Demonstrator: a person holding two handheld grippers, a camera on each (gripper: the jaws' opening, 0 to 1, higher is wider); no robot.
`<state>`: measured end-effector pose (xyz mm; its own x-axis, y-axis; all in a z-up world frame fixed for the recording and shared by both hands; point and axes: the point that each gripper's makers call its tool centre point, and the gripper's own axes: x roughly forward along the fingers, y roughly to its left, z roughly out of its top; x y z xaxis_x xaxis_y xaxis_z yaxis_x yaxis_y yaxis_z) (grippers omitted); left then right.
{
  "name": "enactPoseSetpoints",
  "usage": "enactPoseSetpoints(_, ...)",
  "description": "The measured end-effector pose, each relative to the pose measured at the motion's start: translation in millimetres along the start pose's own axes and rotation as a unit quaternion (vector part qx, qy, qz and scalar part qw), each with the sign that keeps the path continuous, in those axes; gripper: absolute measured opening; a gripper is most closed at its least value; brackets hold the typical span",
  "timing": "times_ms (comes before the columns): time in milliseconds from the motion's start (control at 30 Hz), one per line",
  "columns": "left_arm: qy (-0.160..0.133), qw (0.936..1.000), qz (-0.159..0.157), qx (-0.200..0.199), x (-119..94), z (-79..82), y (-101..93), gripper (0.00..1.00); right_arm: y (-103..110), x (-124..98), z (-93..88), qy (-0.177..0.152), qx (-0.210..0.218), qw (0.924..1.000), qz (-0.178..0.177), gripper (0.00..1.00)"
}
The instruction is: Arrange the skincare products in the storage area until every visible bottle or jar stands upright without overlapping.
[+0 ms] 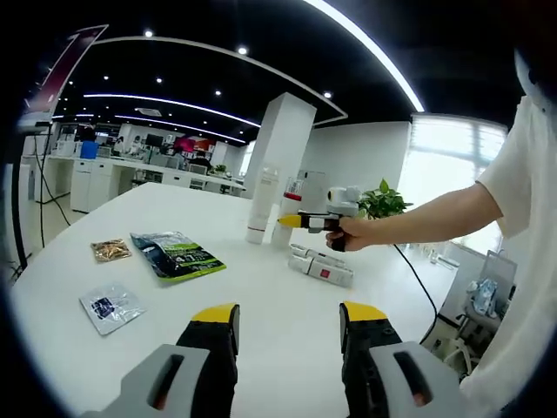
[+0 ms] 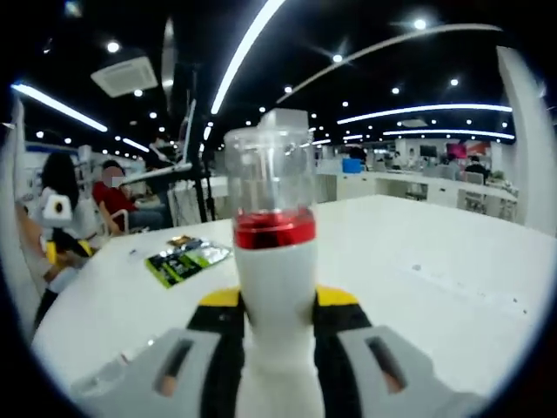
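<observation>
A tall white bottle (image 1: 260, 205) stands upright near the middle of the white table (image 1: 261, 322). Just right of it is a white bottle with a red ring and clear cap (image 1: 291, 202), upright, with my right gripper (image 1: 306, 221) shut on its body and a hand (image 1: 352, 232) behind it. In the right gripper view that bottle (image 2: 274, 252) rises between the yellow-tipped jaws of the right gripper (image 2: 277, 300). My left gripper (image 1: 290, 315) hangs open over the near table, well short of both bottles, with nothing between its fingers.
White boxes with a red mark (image 1: 321, 264) lie right of the bottles. A green-black sachet (image 1: 177, 254) (image 2: 186, 259), a small brown sachet (image 1: 110, 250) and a clear sachet (image 1: 111, 306) lie to the left. A potted plant (image 1: 383, 202) stands behind. People sit at a far desk (image 2: 113, 197).
</observation>
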<state>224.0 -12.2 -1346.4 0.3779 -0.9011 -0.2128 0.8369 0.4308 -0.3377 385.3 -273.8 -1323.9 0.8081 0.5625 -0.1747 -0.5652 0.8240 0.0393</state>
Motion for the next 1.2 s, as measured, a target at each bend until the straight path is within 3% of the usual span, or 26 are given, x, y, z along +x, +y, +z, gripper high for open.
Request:
enactPoseSetpoints(233,0.001,0.9999,0.000,0.010,1,6.0,-1.7,0.48,4,4,0.7,0.016,-0.011,0.9986,0.049,0.28)
enactPoseSetpoints(733,0.009,0.9997,0.006,0.021,2,7.6,-0.1,0.48,-6,10,0.3,0.003,-0.007,0.9980,0.063,0.29)
enactPoseSetpoints(867,0.008,0.9997,0.003,0.022,4,9.2,-1.5,0.48,-7,12,0.5,0.009,-0.009,0.9984,0.056,0.29)
enactPoseSetpoints(967,0.007,0.9997,0.000,0.023,5,9.8,-3.2,0.48,-12,11,0.3,0.012,0.007,0.9993,0.035,0.38)
enactPoseSetpoints(1033,-0.007,0.9998,-0.009,0.015,4,15.4,-7.0,0.49,-21,3,4.4,0.001,0.041,0.9991,-0.004,0.43)
enactPoseSetpoints(1100,-0.014,0.9998,-0.009,0.011,3,17.5,-6.4,0.49,-21,-4,6.9,-0.012,0.045,0.9988,-0.015,0.44)
enactPoseSetpoints(1200,-0.013,0.9998,-0.009,0.014,4,17.4,-5.2,0.49,-16,-22,1.9,-0.017,0.090,0.9950,-0.040,0.48)
